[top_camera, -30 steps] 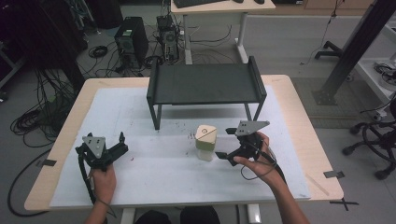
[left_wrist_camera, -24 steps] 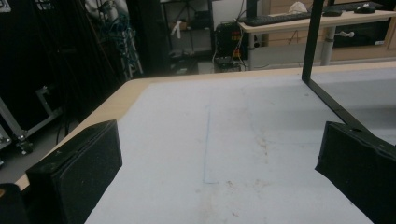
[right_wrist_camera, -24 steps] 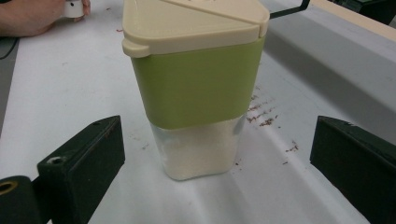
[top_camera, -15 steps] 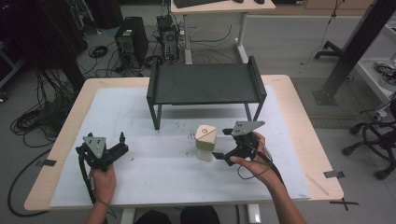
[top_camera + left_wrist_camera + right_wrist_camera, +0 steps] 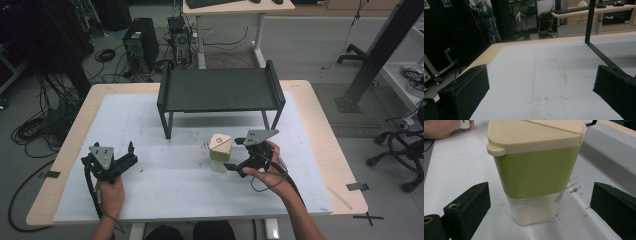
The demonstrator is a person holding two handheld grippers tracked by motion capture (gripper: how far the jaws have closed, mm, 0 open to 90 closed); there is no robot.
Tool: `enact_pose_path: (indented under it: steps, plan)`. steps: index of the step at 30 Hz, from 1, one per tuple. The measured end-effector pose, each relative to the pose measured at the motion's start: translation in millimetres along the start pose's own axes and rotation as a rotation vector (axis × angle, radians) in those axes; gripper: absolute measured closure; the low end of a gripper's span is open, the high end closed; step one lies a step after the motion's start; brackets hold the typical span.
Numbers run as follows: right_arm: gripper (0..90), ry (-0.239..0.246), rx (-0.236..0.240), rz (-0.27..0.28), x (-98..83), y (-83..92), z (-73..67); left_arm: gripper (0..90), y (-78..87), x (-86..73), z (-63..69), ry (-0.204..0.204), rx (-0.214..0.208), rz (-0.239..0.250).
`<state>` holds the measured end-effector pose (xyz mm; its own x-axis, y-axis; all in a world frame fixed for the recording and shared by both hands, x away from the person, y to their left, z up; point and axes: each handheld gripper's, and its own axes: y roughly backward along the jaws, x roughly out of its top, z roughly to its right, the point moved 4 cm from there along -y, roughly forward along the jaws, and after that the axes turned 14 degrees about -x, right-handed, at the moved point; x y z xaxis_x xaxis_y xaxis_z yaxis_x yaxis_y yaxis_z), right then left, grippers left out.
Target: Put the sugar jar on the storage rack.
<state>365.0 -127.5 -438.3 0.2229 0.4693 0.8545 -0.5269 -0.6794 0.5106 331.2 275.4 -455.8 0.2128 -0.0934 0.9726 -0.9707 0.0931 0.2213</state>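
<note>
A pale mat (image 5: 190, 190) is covering most of the wooden surface (image 5: 320, 130) at the centre of the high view, with cables and a computer tower (image 5: 140, 45) sitting on the floor in the upper left and a second desk (image 5: 235, 10) standing at the top. A dark rack (image 5: 220, 90) is standing on thin legs at the far middle of the surface. Just below it, near the centre of the frame, a container (image 5: 220, 152) with a cream lid, green band and clear base holding white powder is standing upright on the mat.

The right gripper (image 5: 239, 161) is sitting immediately to the right of the container, held by a hand (image 5: 265, 175). In the right gripper view the container (image 5: 536, 170) is standing between the two wide-apart jaws, touching neither.

The left gripper (image 5: 131, 156) is resting in the lower left of the high view, well apart from the container, held by the other hand (image 5: 110, 195). In the left gripper view its jaws are spread wide over bare mat (image 5: 541, 80), gripping nothing.
</note>
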Motion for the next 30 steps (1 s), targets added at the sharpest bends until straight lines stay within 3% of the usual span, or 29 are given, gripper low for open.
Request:
enact_pose_path:
  steps: [30]
  plan:
    - [2.6,0.011,0.02,0.008,6.7,-13.8,-7.5,0.2,0.1,0.0,0.8,-0.007,-0.001,0.0]
